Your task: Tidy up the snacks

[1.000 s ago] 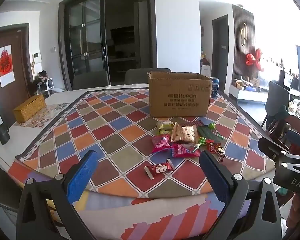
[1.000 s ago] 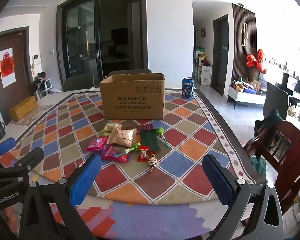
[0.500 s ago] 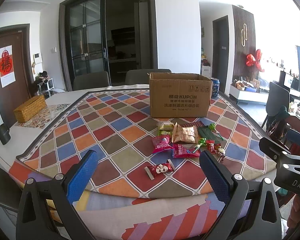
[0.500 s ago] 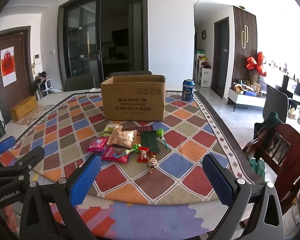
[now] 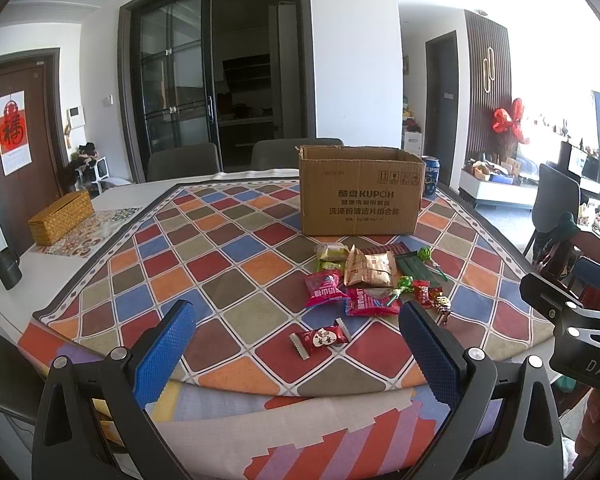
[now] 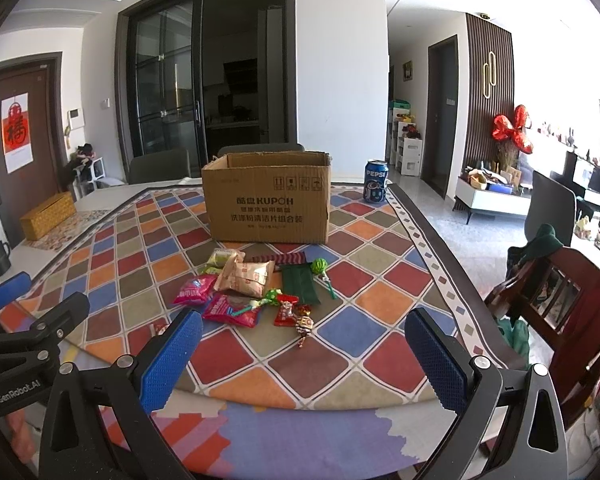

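Both the left tongs (image 5: 296,354) and right tongs (image 6: 302,358) hover wide apart and empty at the worktop (image 5: 236,280) edge, presumably sizing up the snacks (image 5: 364,280) heaped before the open-topped cardboard box (image 5: 360,196)

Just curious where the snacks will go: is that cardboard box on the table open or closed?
Open. The cardboard box stands upright with its top flaps not closed over it; its inner back wall shows. What it holds cannot be seen.
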`<state>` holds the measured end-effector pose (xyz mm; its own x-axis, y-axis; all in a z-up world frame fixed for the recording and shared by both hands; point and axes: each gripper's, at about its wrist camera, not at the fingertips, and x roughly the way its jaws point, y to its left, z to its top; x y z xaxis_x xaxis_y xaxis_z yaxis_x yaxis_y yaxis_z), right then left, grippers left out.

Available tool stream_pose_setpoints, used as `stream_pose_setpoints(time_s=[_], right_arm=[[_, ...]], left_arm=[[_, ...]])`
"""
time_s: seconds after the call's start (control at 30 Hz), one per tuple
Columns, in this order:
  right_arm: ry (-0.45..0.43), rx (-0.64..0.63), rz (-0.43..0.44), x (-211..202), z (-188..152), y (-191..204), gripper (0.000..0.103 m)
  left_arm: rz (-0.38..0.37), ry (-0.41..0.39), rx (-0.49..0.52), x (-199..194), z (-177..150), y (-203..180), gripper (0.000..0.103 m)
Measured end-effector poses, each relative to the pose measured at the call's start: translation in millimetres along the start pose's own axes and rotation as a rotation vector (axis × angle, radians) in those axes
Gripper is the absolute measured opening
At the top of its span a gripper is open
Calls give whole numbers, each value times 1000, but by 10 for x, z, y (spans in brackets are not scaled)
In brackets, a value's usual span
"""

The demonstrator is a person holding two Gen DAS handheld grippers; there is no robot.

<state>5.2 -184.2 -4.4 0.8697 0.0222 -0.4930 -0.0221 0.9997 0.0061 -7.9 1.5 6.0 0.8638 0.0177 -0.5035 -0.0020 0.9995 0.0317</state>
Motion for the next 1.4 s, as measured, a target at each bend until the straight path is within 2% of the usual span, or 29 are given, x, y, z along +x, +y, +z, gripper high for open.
stream_pose_setpoints(time_s=[1.17, 1.27, 1.4], right_arm=[[-1, -3, 1, 67, -60, -5, 102], [7, -1, 6, -47, 45, 12, 102], [26, -2, 20, 13, 85, 3, 102]], left_arm=[[1, -2, 4, 14, -11, -7, 103], [-1, 1, 6, 6, -13, -7, 103], [-4, 18, 6, 16, -5, 23, 103]])
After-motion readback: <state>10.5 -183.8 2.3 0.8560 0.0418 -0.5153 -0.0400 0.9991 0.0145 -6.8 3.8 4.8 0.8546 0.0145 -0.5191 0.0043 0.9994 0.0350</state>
